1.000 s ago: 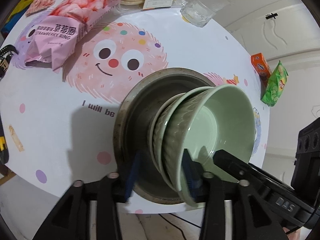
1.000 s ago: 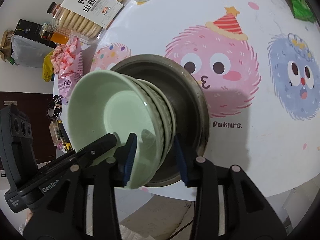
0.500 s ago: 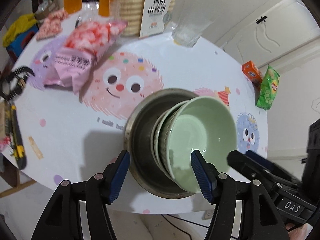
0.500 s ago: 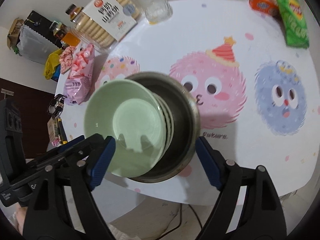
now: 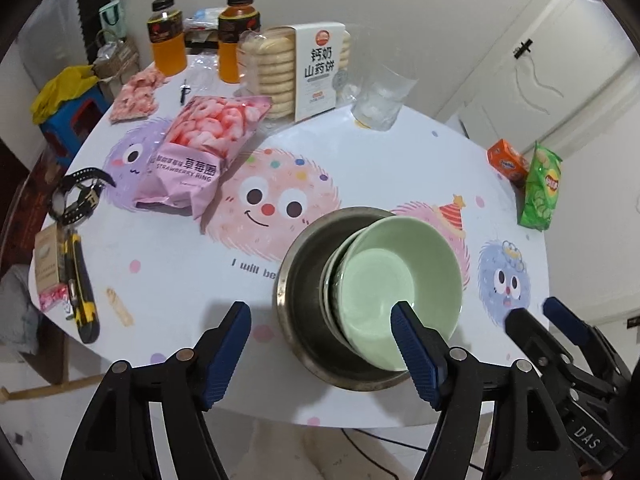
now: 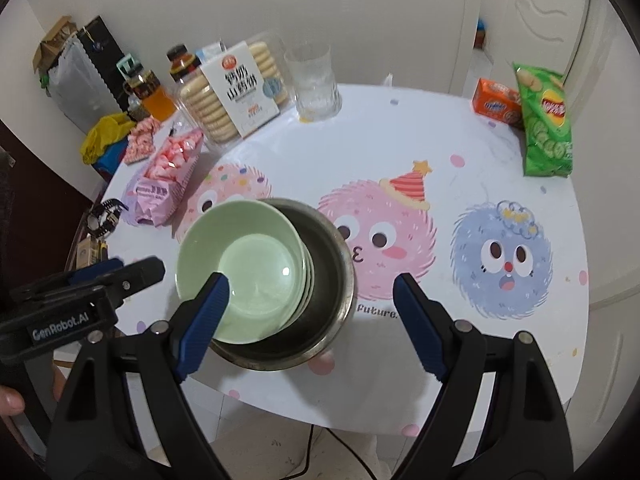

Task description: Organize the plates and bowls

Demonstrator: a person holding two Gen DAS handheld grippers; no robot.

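Left wrist: above the table's (image 5: 168, 248) near edge, facing down and forward.
Right wrist: likewise.
Shared: stacked bowls (image 5: 400, 292) (image 6: 244, 268).

Home dining room, snack-strewn (cartoon-print) table (image 5: 360, 168)

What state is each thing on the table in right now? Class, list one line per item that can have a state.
Left claw: open, holding nothing.
Right claw: open, holding nothing.
Green bowls: stacked, nested, resting inside the metal basin.
Metal basin: upright near the table's front edge.
Glass: upright, looks empty.
Juice bottles: upright, capped.
Strawberry ring bag: lying flat.
Green chip bag: lying down.
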